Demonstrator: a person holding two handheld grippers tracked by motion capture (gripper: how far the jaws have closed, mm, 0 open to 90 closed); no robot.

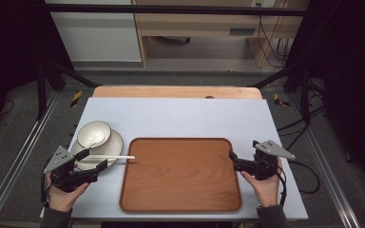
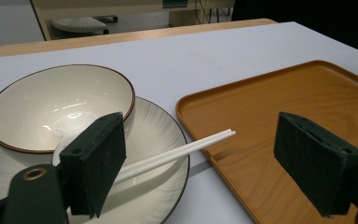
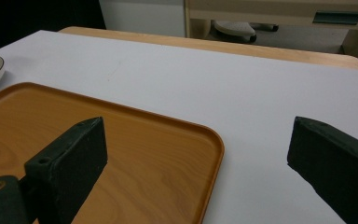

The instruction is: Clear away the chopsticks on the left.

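Left hand: comes in from the bottom left corner of the high view, wrapped around the back of its gripper, forearm angled up and slightly rightward.
Left gripper: held low over the table, pointing right and a little away from the person, toward the near edge of the plate; grey three-cornered plate on top.
Left jaws: spread wide, nothing pinched; in the left gripper view the chopsticks pass between the two pads without touching either.
Bowl: cream with a dark rim, sits on the far left part of the plate.
Plate: cream, dark-edged, on the white table, just left of the tray.
Chopsticks: a white pair, side by side, lying across the plate's near right rim; the tips reach over the tray's left edge.
Tray: brown wood-grain, rounded corners, in the middle of the table, between the two grippers.
Right gripper: low at the tray's right edge, pointing left toward it.
Right jaws: spread wide, nothing between them; in the right gripper view one pad is over the tray corner, the other over bare table.
Right hand: rises from the bottom right, gripping the tool from behind, forearm nearly straight up the high view.
Writing: no readable labels or brands.
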